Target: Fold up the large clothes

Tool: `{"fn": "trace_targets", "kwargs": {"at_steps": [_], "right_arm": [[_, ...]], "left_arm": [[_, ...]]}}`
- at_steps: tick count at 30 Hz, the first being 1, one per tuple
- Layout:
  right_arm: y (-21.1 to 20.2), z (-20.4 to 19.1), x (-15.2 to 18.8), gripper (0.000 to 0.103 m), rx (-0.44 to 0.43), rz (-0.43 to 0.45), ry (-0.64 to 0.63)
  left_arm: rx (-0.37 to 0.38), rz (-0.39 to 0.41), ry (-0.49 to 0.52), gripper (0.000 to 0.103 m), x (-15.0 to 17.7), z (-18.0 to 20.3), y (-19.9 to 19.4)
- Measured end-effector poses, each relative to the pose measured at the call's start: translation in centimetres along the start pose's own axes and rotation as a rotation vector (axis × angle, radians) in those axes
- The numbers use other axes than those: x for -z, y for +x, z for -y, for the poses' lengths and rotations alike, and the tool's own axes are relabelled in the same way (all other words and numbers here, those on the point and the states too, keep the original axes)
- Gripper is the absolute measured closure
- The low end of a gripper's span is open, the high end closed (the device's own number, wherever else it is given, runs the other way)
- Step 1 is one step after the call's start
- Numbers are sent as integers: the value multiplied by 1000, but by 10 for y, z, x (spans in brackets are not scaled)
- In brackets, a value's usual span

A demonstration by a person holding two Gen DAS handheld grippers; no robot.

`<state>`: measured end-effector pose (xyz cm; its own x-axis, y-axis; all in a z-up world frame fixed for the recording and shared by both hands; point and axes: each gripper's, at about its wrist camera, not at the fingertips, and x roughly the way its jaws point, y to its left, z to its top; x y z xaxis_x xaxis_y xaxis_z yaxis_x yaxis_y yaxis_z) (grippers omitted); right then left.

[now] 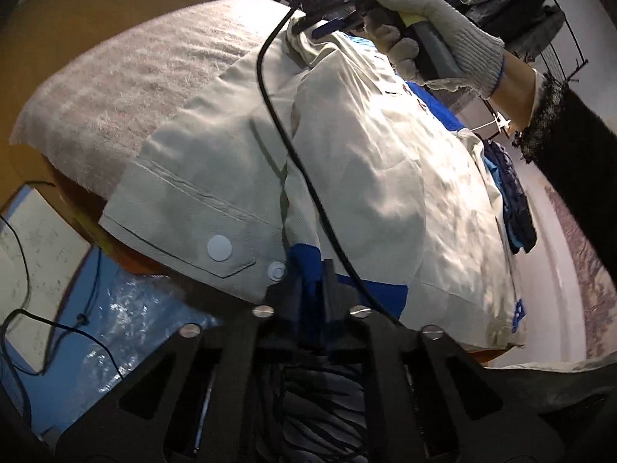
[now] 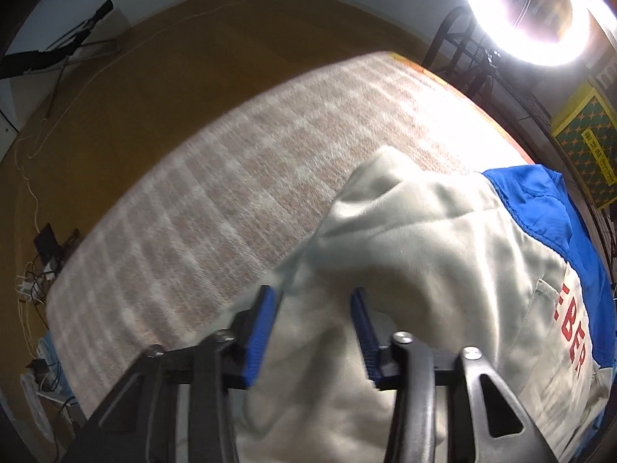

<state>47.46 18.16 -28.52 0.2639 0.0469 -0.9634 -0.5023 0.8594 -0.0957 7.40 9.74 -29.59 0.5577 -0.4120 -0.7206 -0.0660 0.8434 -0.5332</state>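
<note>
A large beige jacket (image 1: 347,162) with blue trim and red letters lies on a table covered by a checked blanket (image 1: 127,88). My left gripper (image 1: 312,281) is shut on the jacket's blue bottom hem at the near edge. In the left wrist view my right gripper (image 1: 327,29), held by a gloved hand, sits at the jacket's far end by a raised fold. In the right wrist view the right gripper (image 2: 314,301) is open, its blue pads (image 2: 260,332) either side of a bunched beige fold (image 2: 385,239) of the jacket.
A black cable (image 1: 293,146) hangs across the jacket. A bright ring light (image 2: 528,11) stands past the far corner. Dark blue clothes (image 1: 509,200) hang at the table's right edge. Plastic wrap and paper (image 1: 38,250) lie on the floor at left. A clothes rack stands behind.
</note>
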Motion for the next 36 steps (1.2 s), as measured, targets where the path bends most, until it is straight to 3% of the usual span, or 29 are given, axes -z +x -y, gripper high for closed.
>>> {"fn": "trace_targets", "kwargs": {"at_steps": [1, 3, 13, 21, 23, 24, 25, 31, 36], "right_arm": [[1, 1, 1, 87, -2, -2, 1], [1, 5, 3, 102, -5, 4, 14], [-53, 30, -14, 103, -187, 147, 156], [-14, -7, -25, 103, -130, 113, 120], [-5, -7, -23, 96, -154, 118, 117], [-3, -5, -21, 79, -175, 116, 120], [-3, -2, -19, 68, -191, 126, 123], [-50, 31, 15, 67, -277, 247, 133], [-86, 68, 79, 67, -314, 289, 169]], "left_arm": [[-1, 10, 11, 99, 1, 3, -2], [-10, 29, 27, 100, 2, 8, -7], [-51, 158, 35, 101, -9, 13, -70], [-184, 85, -17, 101, -4, -24, -34], [-191, 83, -23, 100, -2, -27, -31], [-188, 83, -27, 100, -1, -28, -30], [-188, 79, -26, 100, -2, -28, -30], [-186, 95, 0, 96, -3, -25, -46], [-183, 150, -29, 95, -4, -34, -69]]}}
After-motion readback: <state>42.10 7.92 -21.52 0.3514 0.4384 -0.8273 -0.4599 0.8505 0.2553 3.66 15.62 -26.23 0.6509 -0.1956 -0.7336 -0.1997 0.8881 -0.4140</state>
